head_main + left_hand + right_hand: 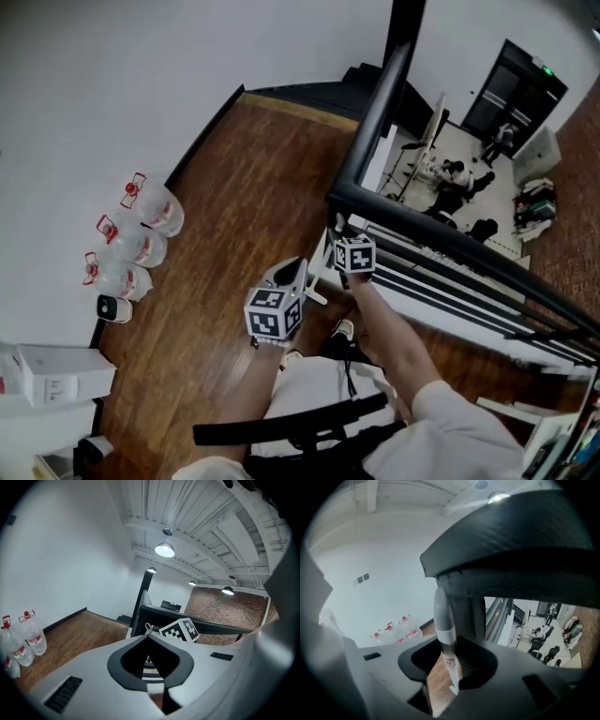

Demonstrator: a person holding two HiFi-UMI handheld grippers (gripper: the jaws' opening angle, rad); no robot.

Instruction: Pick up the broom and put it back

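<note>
Along the wall at the left, water bottles (141, 230) are seen on the wooden floor (244, 178), well apart from the work. The left gripper (147, 636) is clenched on nothing, its jaw tips met, and is pointed toward the right gripper's marker cube. Of the broom (442, 620) only the pale handle is shown, with its hooked end set between the jaws of the right gripper (451, 651). It appears to be grasped there, though the contact of the pads is poorly shown, and the brush end is seen in no view. To the right, the black railing (441, 234) stands just beside that gripper, with an open drop to a lower floor behind it. The step in hand is judged to be the carrying of the broom to its resting place. It is best done with the clamp held firm, the handle held near upright and clear of the railing's top bar, and the brush end set on the floor before the grasp is eased. The empty left gripper may be used to steady the handle, so that it is not tipped over the rail.
</note>
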